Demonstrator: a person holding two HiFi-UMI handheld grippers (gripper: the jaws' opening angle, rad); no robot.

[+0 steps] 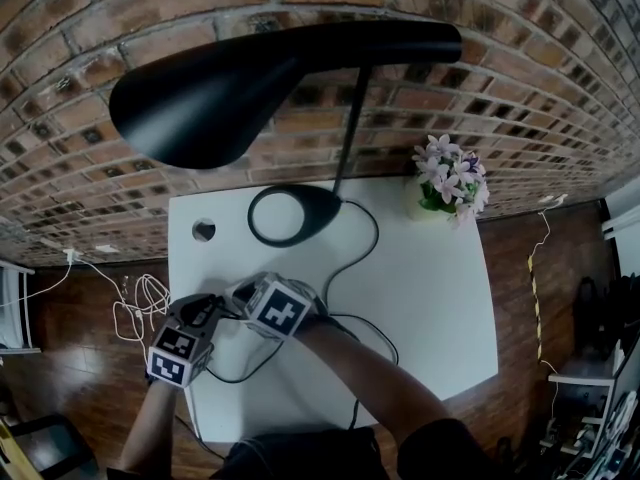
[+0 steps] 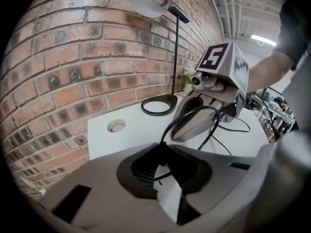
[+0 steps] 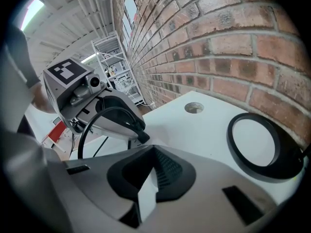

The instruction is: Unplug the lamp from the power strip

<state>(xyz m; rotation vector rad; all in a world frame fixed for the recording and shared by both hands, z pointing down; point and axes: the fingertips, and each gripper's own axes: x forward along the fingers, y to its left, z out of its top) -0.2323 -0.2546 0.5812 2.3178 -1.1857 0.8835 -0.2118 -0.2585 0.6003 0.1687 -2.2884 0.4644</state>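
Gripping the lamp plug (image 3: 141,136) at its very tips, your left gripper (image 2: 162,146) is clenched, cord (image 2: 199,108) looping out ahead; straight across, tip to tip, your right gripper (image 3: 150,148) looks clamped on a white block, likely the power strip (image 3: 146,198). Pull apart along that line.

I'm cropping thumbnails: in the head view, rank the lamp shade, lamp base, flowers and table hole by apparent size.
1. Lamp shade, though it is nearest the camera, which enlarges it.
2. Lamp base and flowers look about alike.
3. Table hole.
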